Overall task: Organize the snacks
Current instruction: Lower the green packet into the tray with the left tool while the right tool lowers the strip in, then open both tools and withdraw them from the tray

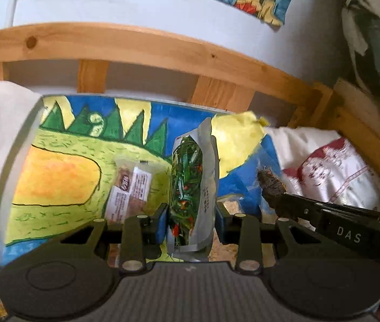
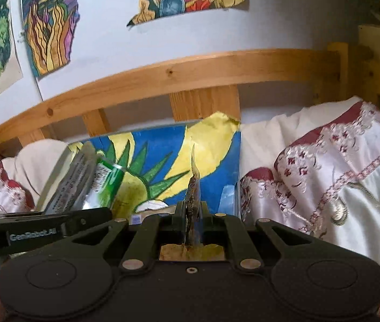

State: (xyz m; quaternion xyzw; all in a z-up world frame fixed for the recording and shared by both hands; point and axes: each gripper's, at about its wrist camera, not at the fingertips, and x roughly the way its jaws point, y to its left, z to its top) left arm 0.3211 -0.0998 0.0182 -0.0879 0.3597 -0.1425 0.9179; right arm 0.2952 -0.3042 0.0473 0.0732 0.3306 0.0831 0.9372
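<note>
Two grippers each pinch one snack over the painted box [image 1: 55,166]: the left gripper [image 1: 192,220] clamps a silver-edged green packet [image 1: 190,182], the right gripper [image 2: 193,216] is squeezed tight on a thin dark packet [image 2: 193,190], and one pale wrapped bar [image 1: 130,187] lies inside

Green pouch [image 1: 190,187]: I see a silver-edged packet with a clear window on green strips and red bits; it stands upright, on edge, its lower part pinched between my left gripper's [image 1: 191,224] blue pads, above the box.
Dark packet [image 2: 194,198]: thin clear wrapper with brown contents, seen edge-on, upright, clamped in my right gripper [image 2: 193,214]; its tip points up.
Bar [image 1: 129,187]: flat clear-wrapped snack with a white label, lying in the painted box [image 1: 55,166], just left of the green pouch.
</note>
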